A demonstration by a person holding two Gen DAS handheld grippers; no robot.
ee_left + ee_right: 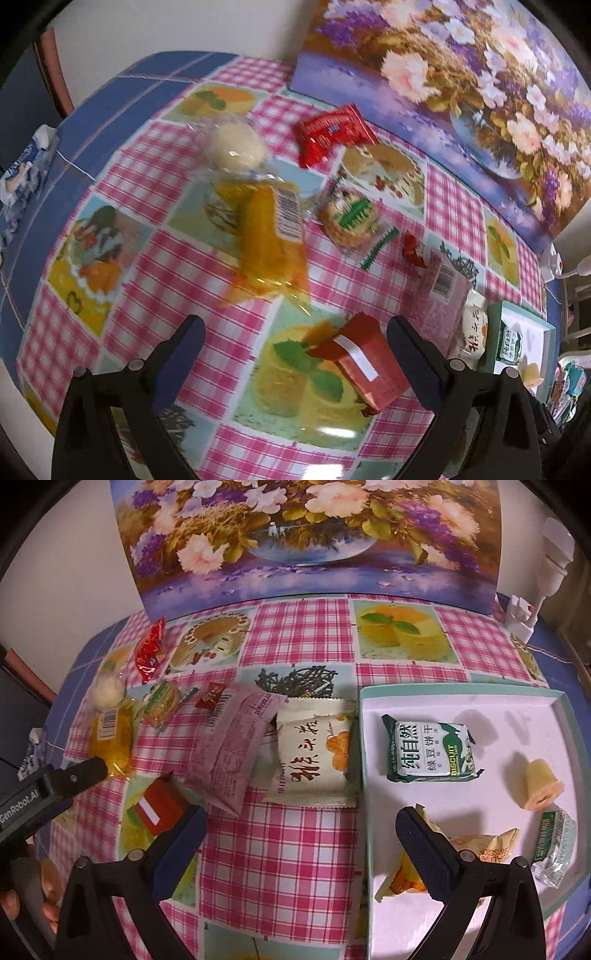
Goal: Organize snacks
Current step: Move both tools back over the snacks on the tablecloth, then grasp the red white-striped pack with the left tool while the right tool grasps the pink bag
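Here the left hand-held gripper [295,334] hangs wide open, straddling the small red foil-wrapped snack with a white stripe [360,363] near the worktop's front edge, likely lining up a grasp; the right hand-held gripper [301,825], open and empty, waits by the white, teal-rimmed tray [436,698].

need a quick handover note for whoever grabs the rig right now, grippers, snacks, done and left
Left gripper: open, empty, fingers either side of the red packet on the table, not closed on it.
Right gripper: open, empty, above the tray's left edge.
Done: four snacks in the tray: green biscuit pack, jelly cup, orange-print pack, small green pack.
Left: on the cloth, red packet, pink pack, cream pack, yellow pack, round cracker, white cake, red wrapper, small red candy.
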